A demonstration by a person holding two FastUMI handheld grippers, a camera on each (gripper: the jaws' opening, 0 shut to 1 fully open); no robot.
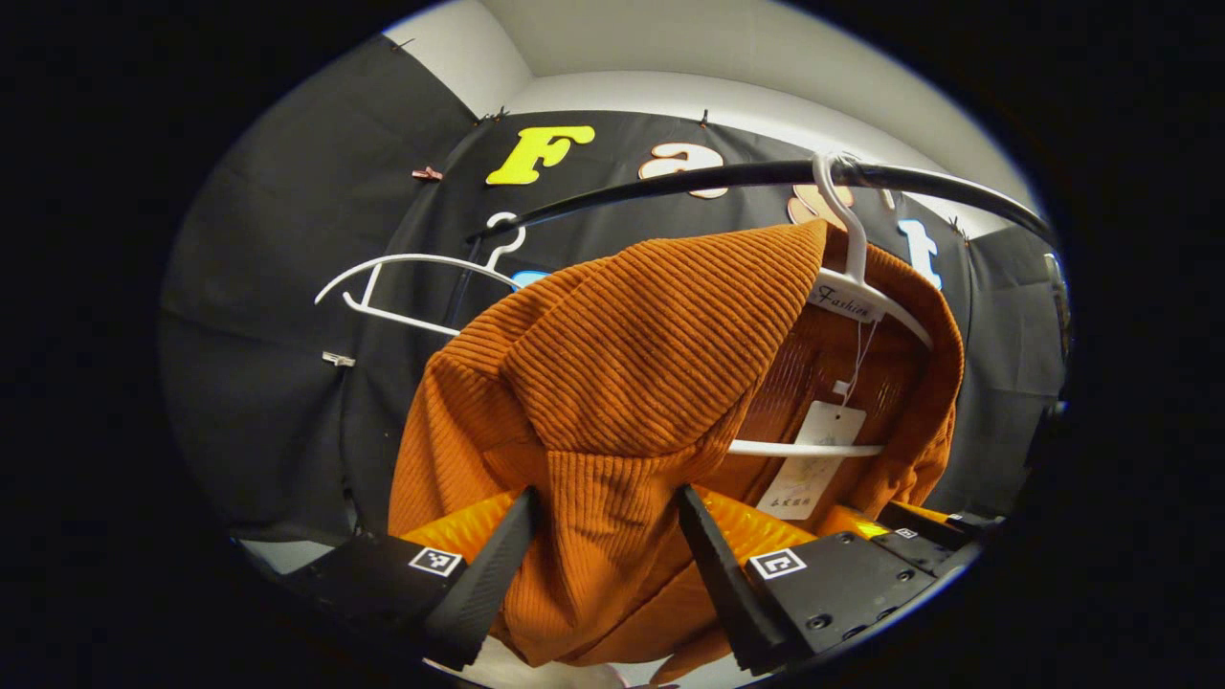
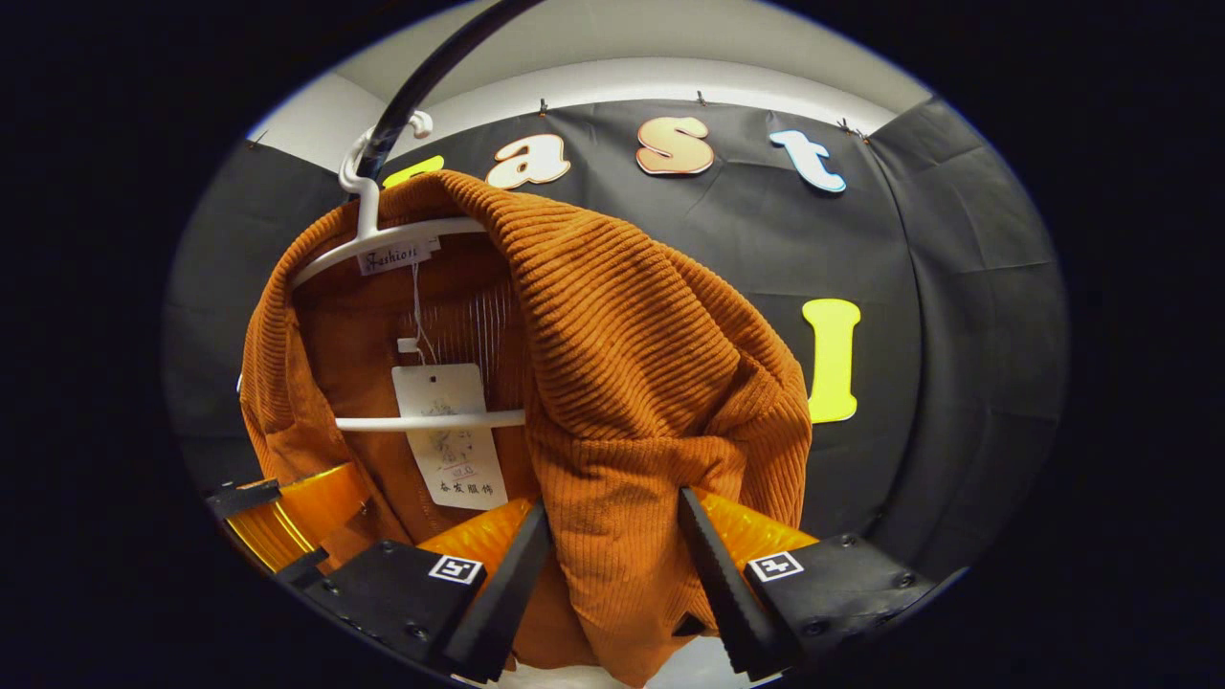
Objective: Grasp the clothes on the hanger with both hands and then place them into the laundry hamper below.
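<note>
Left gripper view: each gripper clamped on orange sweater hem (hanger above).

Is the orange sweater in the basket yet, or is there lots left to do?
Not yet. Done: each gripper has reached one side of the sweater. In hand: the left gripper and right gripper have fabric between their fingers, though a firm pinch can't be confirmed. Left: the sweater hangs on the white hanger, hooked on the black rail. It must come off and go down into the hamper.
</note>
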